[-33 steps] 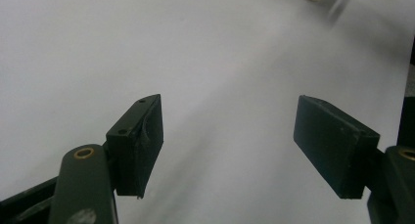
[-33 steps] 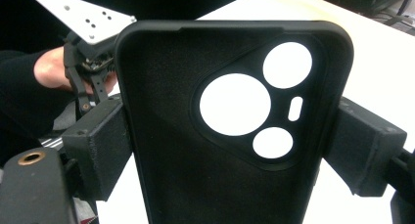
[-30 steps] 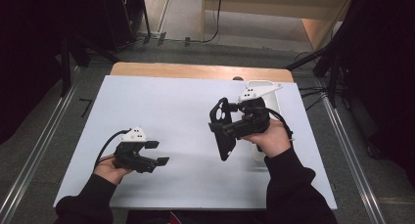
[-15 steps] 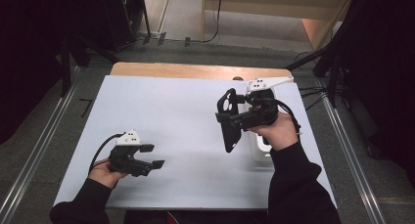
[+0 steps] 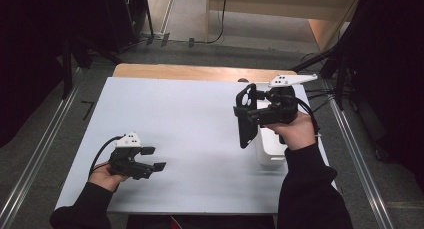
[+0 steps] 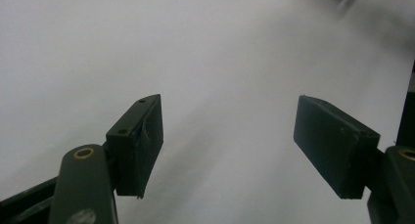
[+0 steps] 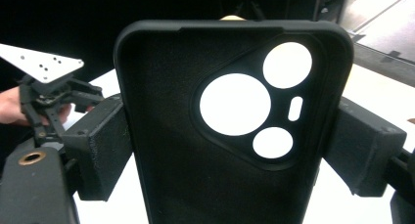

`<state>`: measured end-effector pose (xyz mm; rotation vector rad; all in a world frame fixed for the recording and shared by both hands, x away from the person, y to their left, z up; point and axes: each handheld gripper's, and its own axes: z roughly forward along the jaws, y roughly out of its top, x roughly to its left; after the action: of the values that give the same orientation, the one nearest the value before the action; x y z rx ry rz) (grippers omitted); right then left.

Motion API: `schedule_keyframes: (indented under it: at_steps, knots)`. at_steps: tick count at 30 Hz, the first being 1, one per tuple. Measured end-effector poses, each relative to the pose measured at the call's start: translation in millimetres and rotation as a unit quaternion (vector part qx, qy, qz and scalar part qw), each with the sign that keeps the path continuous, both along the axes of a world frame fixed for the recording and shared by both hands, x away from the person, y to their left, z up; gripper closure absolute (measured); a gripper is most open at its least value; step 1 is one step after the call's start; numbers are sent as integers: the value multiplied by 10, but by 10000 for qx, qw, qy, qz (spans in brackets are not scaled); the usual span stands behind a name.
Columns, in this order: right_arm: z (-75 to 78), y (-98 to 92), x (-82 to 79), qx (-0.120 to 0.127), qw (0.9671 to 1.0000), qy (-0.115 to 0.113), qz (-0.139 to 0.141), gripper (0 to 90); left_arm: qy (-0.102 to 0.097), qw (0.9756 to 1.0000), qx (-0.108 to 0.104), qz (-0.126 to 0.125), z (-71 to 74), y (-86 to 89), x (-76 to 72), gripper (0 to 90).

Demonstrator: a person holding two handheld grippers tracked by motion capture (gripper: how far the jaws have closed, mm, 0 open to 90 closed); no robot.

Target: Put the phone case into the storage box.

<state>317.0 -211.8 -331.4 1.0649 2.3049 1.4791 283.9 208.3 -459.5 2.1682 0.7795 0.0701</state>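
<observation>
Now | phone case (image 7: 195, 150): black, matte | three round camera cutouts

Counter (image 5: 200, 119): white top with a wooden strip along its far edge. One white box (image 5: 270, 151) stands on it, directly beneath the right tongs (image 5: 246, 124).

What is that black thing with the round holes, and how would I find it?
Look at the white table, toward its right side, above the white box. There the right gripper clamps a black phone case upright by its edges. Its camera cutout with three round holes sets it apart.
</observation>
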Motion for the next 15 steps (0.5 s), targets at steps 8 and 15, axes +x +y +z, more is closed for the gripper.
schedule_keyframes:
  at_steps: [8,15]
  knots:
    - [-5,-168,12,-1,9995,-1,-327,118,9,10000,5,8,1,2,12,264]
    - [-5,-333,17,88,9982,-23,-597,118,62,10000,43,-32,-12,-15,22,264]
